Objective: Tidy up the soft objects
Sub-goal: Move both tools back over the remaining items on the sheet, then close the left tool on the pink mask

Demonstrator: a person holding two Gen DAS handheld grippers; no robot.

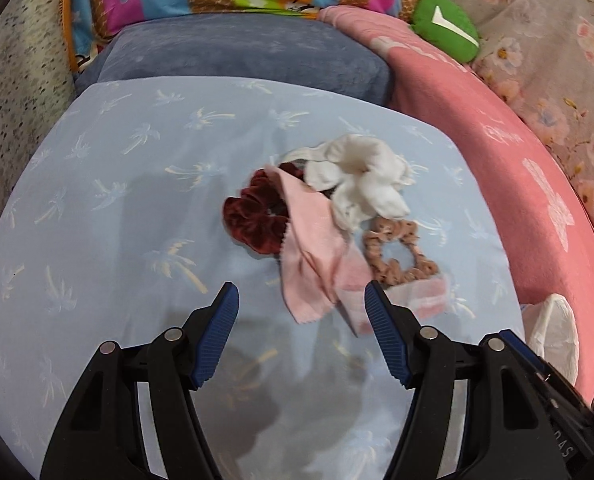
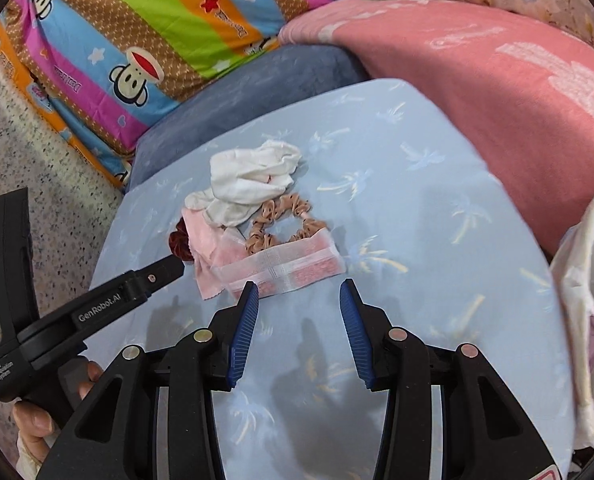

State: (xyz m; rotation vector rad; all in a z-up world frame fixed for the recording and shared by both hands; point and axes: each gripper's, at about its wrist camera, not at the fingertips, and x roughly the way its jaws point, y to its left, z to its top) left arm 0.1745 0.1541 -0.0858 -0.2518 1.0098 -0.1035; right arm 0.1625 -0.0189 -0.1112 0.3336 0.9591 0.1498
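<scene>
A small heap of soft items is being shown on the light-blue palm-print pillow point(image 1: 97, 208): a crumpled white cloth point(image 1: 361, 178), a dark-red velvet scrunchie point(image 1: 253, 216), a pale-pink fabric swatch point(image 1: 309, 248), a tan dotted scrunchie point(image 1: 397, 252) and a pink-and-white gauze strip point(image 2: 285, 264), all touching or overlapping. The left gripper point(image 1: 301, 300) is being held above the pillow with fingers spread apart and empty, just short of the swatch. The right gripper point(image 2: 299, 294) is likewise being held wide and empty, near the gauze strip. A white plastic bag point(image 2: 585, 280) is being seen at the right edge.
</scene>
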